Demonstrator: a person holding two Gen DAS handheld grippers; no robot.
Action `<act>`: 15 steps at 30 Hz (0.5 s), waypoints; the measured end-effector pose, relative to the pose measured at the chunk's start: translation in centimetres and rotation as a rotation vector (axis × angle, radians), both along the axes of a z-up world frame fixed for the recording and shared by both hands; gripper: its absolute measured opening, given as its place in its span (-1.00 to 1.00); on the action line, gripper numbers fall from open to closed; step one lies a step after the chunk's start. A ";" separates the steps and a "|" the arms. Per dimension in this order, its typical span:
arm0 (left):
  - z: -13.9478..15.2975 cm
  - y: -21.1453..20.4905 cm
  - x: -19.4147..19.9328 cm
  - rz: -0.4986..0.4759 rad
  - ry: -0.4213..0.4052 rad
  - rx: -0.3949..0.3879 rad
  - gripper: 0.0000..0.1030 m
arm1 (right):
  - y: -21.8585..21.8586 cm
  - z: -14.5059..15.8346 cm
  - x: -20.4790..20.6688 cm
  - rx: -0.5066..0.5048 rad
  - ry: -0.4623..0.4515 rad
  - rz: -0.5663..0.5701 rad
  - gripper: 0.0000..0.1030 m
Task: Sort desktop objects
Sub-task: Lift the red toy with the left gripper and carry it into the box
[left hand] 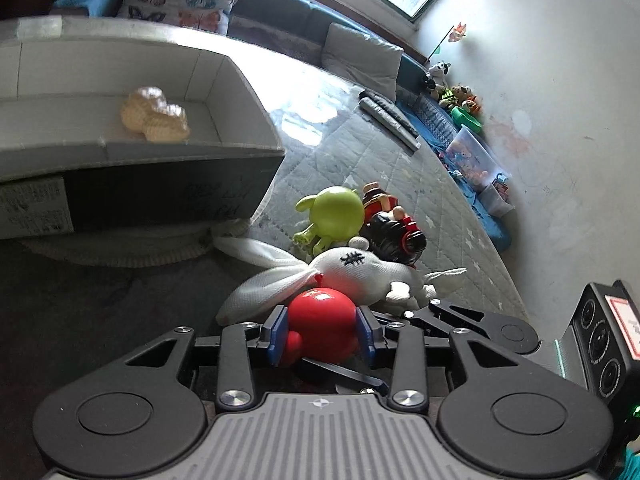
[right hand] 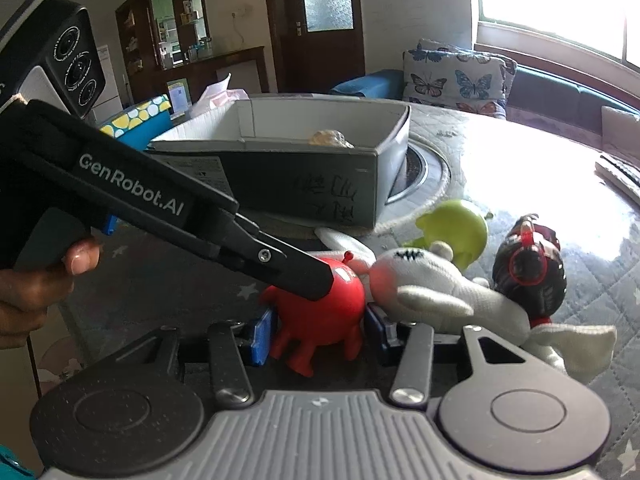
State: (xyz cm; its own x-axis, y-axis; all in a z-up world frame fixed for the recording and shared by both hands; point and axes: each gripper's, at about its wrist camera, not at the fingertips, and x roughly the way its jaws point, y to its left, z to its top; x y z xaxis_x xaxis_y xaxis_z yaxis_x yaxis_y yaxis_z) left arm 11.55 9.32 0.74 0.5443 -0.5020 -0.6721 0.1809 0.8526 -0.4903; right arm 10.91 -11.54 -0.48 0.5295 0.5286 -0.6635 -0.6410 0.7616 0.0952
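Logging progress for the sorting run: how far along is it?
Early. Done: one beige item lies in the grey box. In hand: the red toy sits between the left gripper pads; the right gripper brackets it too. Left: white plush rabbit, green figure and black-haired doll, on the table.

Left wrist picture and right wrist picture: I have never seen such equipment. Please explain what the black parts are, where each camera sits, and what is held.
There is no robot here. A person holds a hand-held gripper in each hand: two-fingered tongs with a camera looking along the fingers. The left wrist picture shows the left hand-held gripper, its blue pads closed on a round red plastic toy. The right wrist picture shows the right hand-held gripper, its pads on either side of the same toy; I cannot tell whether they press it. On the grey quilted table cover lie a white cloth rabbit, a green plastic figure and a black-haired doll. The grey cardboard box holds a beige lumpy object.
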 end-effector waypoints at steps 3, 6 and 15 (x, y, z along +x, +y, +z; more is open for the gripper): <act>1.1 0.2 -0.4 0.009 -0.027 0.011 -0.23 | 0.3 0.8 -0.1 0.008 -0.016 0.012 -0.07; 2.4 1.0 -0.7 0.029 -0.055 0.008 -0.23 | 0.7 1.9 0.0 0.024 -0.028 0.027 -0.08; 6.1 4.5 0.8 0.130 -0.167 0.022 -0.23 | 4.6 5.7 3.4 0.040 -0.115 0.110 -0.08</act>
State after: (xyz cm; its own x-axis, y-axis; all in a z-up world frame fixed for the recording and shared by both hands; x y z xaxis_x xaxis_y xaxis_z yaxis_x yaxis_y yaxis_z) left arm 12.38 13.79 6.85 0.7083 -0.4063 -0.5772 0.1457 0.8843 -0.4437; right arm 14.27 -6.91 5.24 0.5381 0.6126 -0.5790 -0.7290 0.6830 0.0452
